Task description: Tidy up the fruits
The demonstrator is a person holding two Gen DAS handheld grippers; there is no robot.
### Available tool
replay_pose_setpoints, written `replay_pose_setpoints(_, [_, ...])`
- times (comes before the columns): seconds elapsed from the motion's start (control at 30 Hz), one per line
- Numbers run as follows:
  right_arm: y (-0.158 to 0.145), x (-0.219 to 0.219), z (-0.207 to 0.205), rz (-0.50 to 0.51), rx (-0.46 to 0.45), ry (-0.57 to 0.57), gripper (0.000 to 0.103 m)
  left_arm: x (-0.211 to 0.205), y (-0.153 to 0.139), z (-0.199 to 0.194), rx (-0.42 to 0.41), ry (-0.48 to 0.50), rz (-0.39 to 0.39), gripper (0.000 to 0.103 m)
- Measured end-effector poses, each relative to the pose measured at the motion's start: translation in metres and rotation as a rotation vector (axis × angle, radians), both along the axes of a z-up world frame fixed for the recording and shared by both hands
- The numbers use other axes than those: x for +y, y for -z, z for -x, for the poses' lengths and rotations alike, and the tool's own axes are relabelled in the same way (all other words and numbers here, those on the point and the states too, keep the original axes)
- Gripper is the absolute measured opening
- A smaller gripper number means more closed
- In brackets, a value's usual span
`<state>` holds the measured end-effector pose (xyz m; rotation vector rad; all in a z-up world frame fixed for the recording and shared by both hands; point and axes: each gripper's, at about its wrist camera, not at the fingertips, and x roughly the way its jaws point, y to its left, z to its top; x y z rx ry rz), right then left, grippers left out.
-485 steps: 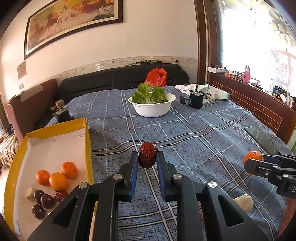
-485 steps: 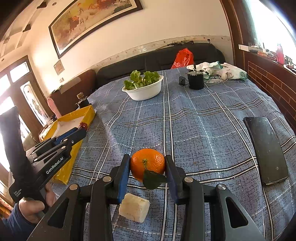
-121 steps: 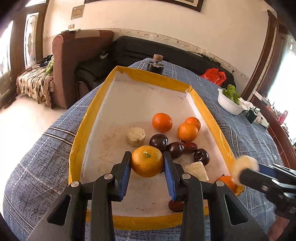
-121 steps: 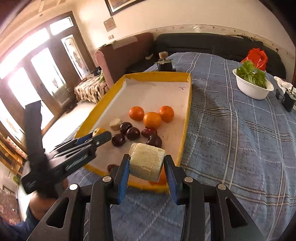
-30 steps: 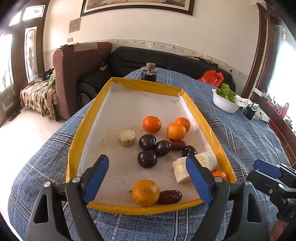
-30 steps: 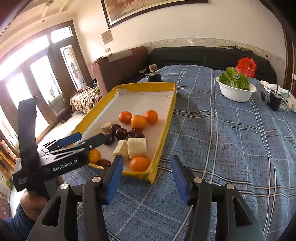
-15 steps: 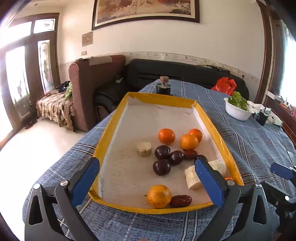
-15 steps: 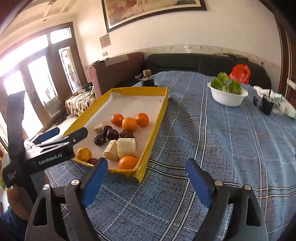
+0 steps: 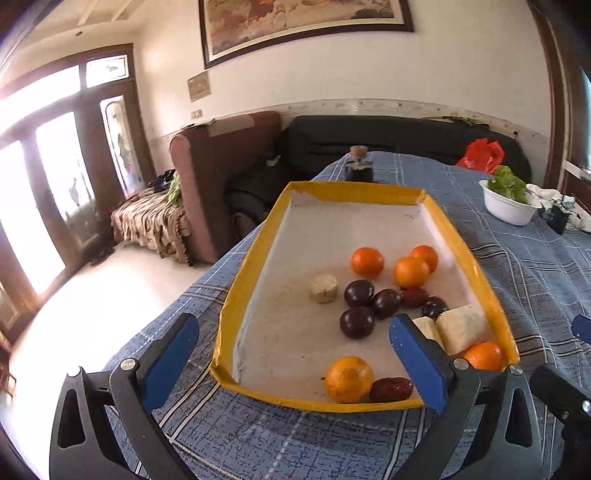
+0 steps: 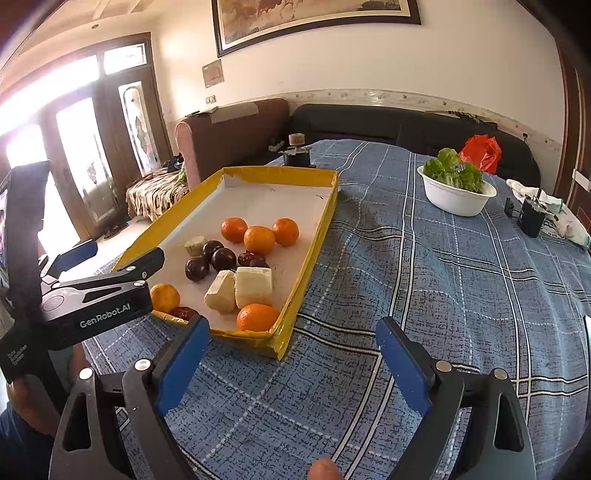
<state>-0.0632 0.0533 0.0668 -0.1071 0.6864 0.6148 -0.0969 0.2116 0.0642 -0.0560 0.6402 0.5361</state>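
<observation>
Left gripper (image 9: 295,350): jaws spread wide, nothing between them, held over the near end of the yellow-edged tray (image 9: 251,266); its side, seen from the right wrist view, reads "GenRobot.AI", with smaller writing too small to read. Right gripper (image 10: 291,347): jaws opening, empty, above the blue plaid cloth (image 10: 424,277) beside the tray's near corner. Tray contents: five oranges, three far (image 9: 410,271), one at the near rim (image 9: 348,378), one in the near right corner (image 10: 257,316); dark plums (image 9: 356,322); a red date (image 9: 391,388) touching the near orange; pale blocks (image 10: 253,286) side by side; a small pale round piece (image 9: 324,288). Beyond: white bowl of lettuce (image 10: 456,194), red bag (image 10: 480,151), framed painting (image 10: 314,18), sofa (image 9: 388,140).
</observation>
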Motion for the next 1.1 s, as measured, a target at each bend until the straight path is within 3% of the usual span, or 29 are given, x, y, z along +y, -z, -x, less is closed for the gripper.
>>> replay_pose_setpoints(1.1, [-0.001, 0.008, 0.012, 0.033, -0.051, -0.024, 0.095, 0.005, 0.003, 0.002, 0.008, -0.041, 0.003, 0.103])
